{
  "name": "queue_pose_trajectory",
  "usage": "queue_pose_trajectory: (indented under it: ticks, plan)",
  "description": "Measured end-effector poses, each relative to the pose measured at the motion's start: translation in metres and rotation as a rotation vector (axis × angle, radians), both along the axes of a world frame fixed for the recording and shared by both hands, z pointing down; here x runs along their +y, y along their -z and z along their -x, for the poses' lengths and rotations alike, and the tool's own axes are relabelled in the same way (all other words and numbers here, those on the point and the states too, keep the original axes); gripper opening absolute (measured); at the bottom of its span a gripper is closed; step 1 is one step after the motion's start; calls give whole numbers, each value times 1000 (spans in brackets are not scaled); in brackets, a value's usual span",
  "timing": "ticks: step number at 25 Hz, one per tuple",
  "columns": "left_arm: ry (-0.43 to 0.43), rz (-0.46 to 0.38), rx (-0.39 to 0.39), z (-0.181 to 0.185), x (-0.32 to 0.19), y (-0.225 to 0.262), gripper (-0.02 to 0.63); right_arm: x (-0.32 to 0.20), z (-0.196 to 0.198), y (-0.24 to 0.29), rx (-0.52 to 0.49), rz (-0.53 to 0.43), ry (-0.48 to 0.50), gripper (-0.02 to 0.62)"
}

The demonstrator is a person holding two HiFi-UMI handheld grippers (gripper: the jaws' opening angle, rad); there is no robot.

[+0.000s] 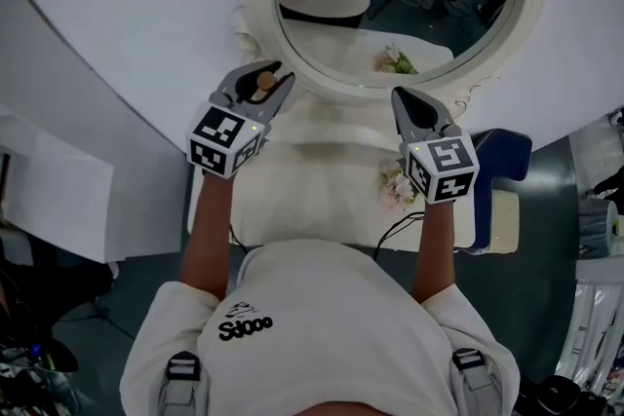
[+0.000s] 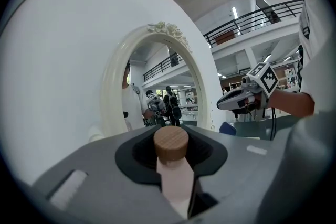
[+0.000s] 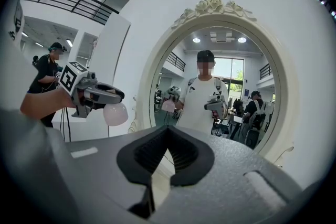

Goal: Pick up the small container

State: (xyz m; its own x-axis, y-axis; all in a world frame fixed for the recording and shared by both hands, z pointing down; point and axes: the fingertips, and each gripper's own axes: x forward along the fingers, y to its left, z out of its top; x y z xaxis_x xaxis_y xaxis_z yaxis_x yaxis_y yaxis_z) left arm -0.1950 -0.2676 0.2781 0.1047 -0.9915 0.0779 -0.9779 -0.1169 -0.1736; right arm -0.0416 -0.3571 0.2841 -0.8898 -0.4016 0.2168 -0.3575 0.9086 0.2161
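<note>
The small container [image 2: 171, 143] is a pale pink bottle with a round wooden cap. It sits between the jaws of my left gripper [image 1: 265, 81], which is shut on it and held level in front of the mirror. In the right gripper view the container [image 3: 115, 113] hangs as a pink bulb under the left gripper [image 3: 98, 96]. My right gripper [image 1: 408, 102] hovers to the right at about the same height. Its jaws are together with nothing between them. The left gripper view shows the right gripper [image 2: 231, 102] side-on.
An oval mirror in a white carved frame [image 1: 363, 90] stands on a white dressing table [image 1: 312, 190] right ahead. A small bunch of flowers [image 1: 396, 185] lies on the table's right side. A blue seat [image 1: 509, 157] is at the right, and a black cable [image 1: 395, 227] hangs off the table's front edge.
</note>
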Motion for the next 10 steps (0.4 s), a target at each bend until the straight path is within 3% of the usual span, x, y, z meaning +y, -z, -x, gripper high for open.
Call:
queue_pose_trajectory:
  ticks: [10]
  plan:
    - [-2,-9,-10,0,2,1,124,0,0,-1,3,11,-4,2]
